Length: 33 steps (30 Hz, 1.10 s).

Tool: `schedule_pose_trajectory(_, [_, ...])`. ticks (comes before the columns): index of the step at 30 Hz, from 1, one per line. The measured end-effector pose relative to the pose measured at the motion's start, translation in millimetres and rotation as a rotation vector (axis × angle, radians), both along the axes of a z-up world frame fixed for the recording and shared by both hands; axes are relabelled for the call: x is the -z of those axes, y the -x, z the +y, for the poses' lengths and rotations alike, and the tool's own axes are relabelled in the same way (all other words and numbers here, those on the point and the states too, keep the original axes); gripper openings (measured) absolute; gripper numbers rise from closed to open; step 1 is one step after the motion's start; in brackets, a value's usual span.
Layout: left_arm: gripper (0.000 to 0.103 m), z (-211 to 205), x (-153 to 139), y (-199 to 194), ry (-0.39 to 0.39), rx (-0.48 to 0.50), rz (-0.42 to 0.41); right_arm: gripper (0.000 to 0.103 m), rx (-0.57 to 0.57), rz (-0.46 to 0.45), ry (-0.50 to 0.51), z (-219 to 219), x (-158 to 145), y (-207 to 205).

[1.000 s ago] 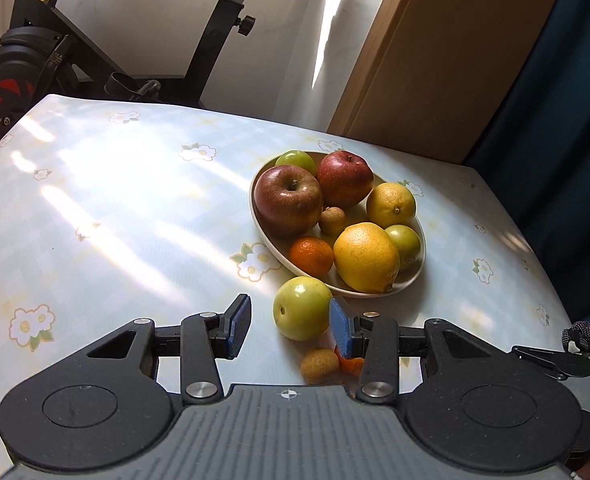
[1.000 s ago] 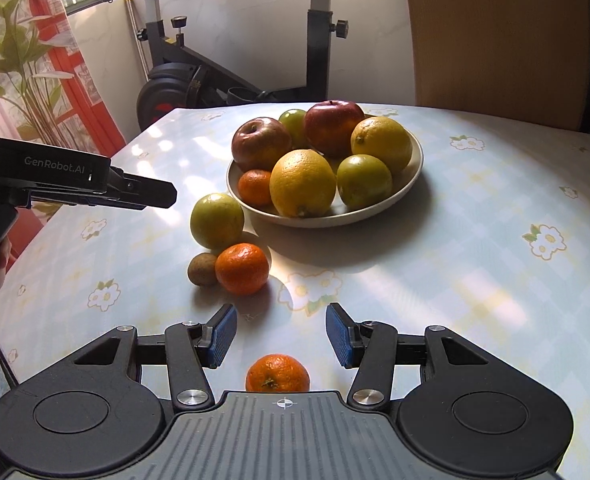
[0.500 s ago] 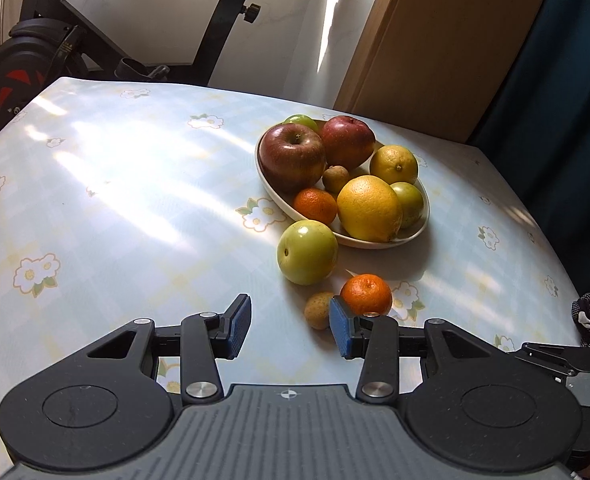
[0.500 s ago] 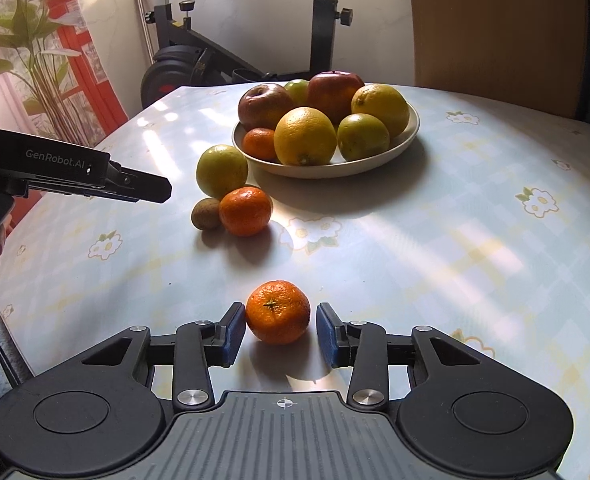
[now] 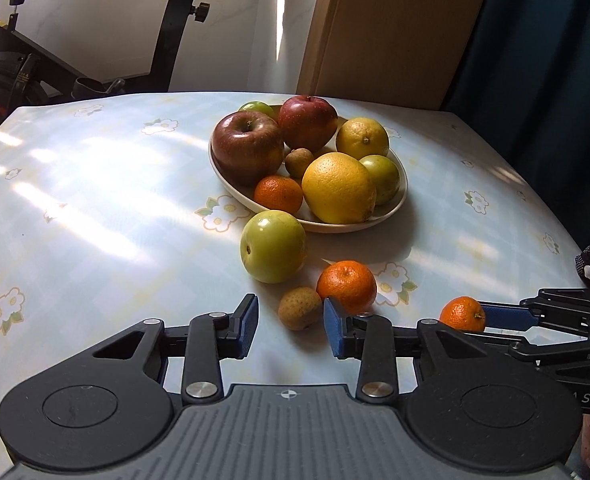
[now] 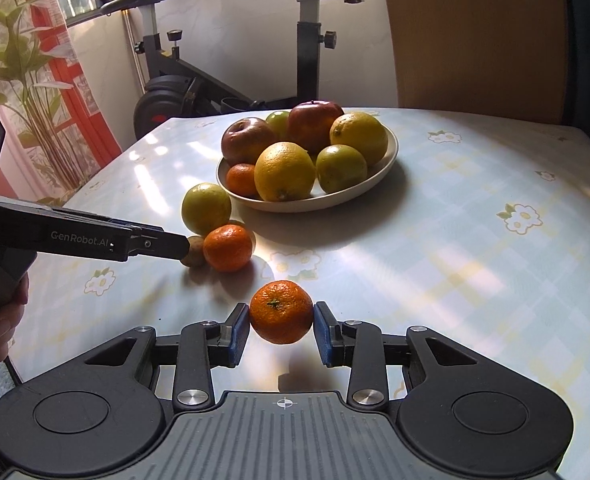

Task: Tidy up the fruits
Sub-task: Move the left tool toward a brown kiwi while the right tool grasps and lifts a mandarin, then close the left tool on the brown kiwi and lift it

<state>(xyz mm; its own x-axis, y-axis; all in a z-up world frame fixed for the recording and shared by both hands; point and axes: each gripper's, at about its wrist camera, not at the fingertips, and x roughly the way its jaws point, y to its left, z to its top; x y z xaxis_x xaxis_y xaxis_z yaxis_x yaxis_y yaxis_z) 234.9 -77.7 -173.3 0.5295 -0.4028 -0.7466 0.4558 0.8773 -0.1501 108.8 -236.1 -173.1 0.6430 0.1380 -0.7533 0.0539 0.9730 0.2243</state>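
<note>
Left wrist view: left gripper has just been narrowing, jaws still apart around the kiwi on the table, not pinching yet; right wrist view: right gripper pinches a mandarin, lifted off the tablecloth.

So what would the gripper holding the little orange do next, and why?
Probably carry it up and forward to the bowl. The right gripper is shut on the mandarin, which already looks slightly off the table, and most fruit sits in that bowl. The gap near the bowl's front rim seems the easiest landing spot.
</note>
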Motion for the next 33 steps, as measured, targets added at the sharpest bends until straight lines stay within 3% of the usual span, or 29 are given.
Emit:
schedule_pose_trajectory(9, [0.03,-6.1,8.1,-6.0,-0.019,0.039,0.014,0.032,0.006,0.004,-0.006,-1.3,2.2,-1.4])
schedule_pose_trajectory(33, [0.027,-5.6,10.7,-3.5,-0.017,0.047,0.018,0.032,0.012,0.014,-0.009,-1.2,7.3,-3.5])
